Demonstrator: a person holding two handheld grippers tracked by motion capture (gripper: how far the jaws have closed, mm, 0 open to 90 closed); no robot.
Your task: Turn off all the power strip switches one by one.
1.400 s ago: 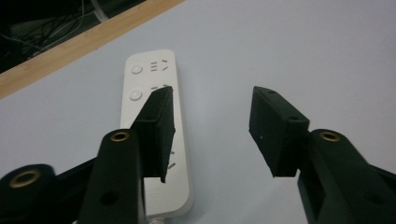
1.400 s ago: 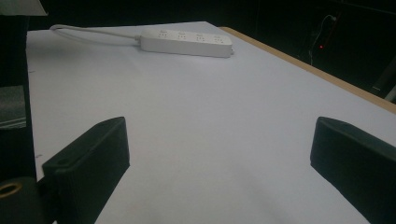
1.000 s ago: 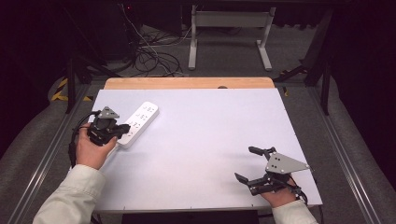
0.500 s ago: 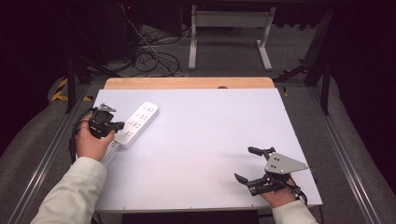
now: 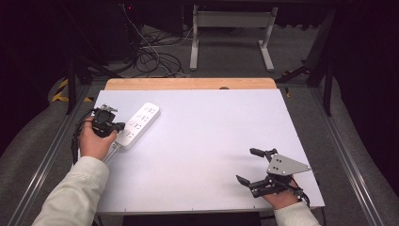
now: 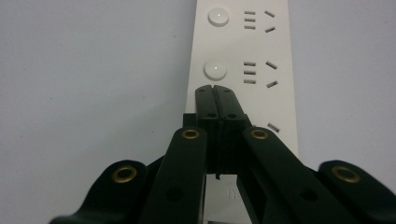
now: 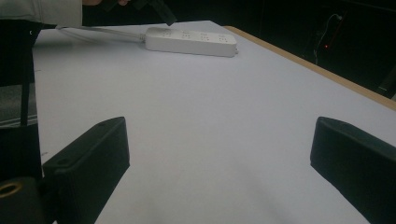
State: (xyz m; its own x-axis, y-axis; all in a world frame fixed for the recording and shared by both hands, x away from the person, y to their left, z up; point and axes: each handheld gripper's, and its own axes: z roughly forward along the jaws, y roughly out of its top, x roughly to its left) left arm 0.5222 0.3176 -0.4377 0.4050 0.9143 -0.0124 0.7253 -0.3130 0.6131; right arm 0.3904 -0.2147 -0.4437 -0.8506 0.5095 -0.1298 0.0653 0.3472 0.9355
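A white power strip (image 5: 137,125) lies flat, slanted, near the table's left edge, sockets facing up.

A lab: bare white table (image 5: 197,141), tangled floor cables (image 5: 155,56), metal frame legs (image 5: 230,21).

No lettering I can make out anywhere. The white power strip (image 6: 243,60) carries a faint embossed mark near its cable end, just under the tool, but it's too blurred and half hidden to read.
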